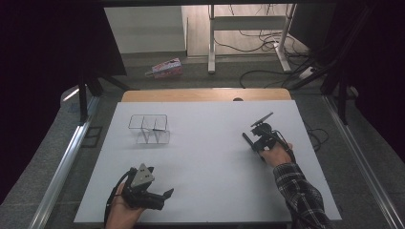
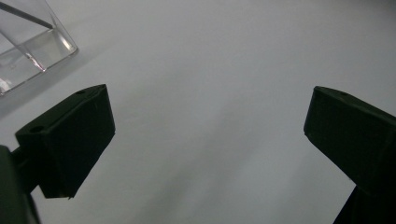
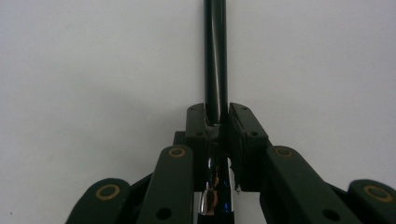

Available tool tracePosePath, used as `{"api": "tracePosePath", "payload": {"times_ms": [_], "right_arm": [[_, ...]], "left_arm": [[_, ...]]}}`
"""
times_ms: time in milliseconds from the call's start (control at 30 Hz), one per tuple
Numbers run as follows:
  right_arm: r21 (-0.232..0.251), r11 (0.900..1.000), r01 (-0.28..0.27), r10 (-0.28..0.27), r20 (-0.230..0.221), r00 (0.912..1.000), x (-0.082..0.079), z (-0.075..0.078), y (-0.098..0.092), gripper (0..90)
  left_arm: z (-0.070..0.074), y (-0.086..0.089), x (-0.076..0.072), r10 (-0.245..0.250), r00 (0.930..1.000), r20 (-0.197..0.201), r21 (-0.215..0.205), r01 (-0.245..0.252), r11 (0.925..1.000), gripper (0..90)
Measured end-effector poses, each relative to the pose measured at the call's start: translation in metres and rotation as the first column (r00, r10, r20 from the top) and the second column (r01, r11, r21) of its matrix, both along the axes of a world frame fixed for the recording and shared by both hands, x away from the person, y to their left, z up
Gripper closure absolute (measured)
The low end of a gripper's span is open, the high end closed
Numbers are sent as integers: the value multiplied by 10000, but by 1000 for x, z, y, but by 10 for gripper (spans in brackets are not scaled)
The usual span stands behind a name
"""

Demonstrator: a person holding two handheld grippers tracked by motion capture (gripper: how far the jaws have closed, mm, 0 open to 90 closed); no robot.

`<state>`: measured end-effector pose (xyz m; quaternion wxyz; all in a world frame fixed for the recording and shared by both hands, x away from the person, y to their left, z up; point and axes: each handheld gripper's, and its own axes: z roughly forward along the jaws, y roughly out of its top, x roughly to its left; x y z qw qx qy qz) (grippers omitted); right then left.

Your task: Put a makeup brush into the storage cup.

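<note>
Now | right gripper (image 3: 217, 123) jaws pinching black rod (image 3: 215, 56) | rod points straight ahead along jaws

Left gripper (image 1: 160, 196): black, grey three-cornered plate behind the fingers. Right gripper (image 3: 217, 122): black links, brass-ringed rivets behind the fingers (image 3: 243, 135); plaid sleeve (image 1: 298, 191).

We see a clear divided container (image 1: 149, 129) standing on the tabletop (image 1: 210, 162) at far left, well apart from the pen (image 1: 248, 140) over the right side.
</note>
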<state>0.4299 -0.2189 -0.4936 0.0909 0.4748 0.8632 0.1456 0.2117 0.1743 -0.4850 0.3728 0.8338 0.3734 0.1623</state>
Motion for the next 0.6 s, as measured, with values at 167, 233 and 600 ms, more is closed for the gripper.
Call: {"api": "tracePosePath", "payload": {"times_ms": [167, 233, 600], "right_arm": [[-24, 9995, -323, 323, -225, 9992, 1, 1, 0, 784], [-21, 9992, -393, 392, -90, 9992, -1, 3, 0, 785], [798, 9908, -1092, 1058, 468, 9933, -11, 20, -2, 785]], "left_arm": [[0, 0, 0, 24, 10000, -23, 0, -24, 10000, 27], [0, 0, 0, 28, 10000, -43, -8, -28, 10000, 27], [2, 1, 0, -26, 10000, 71, -355, 28, 9994, 26]]}}
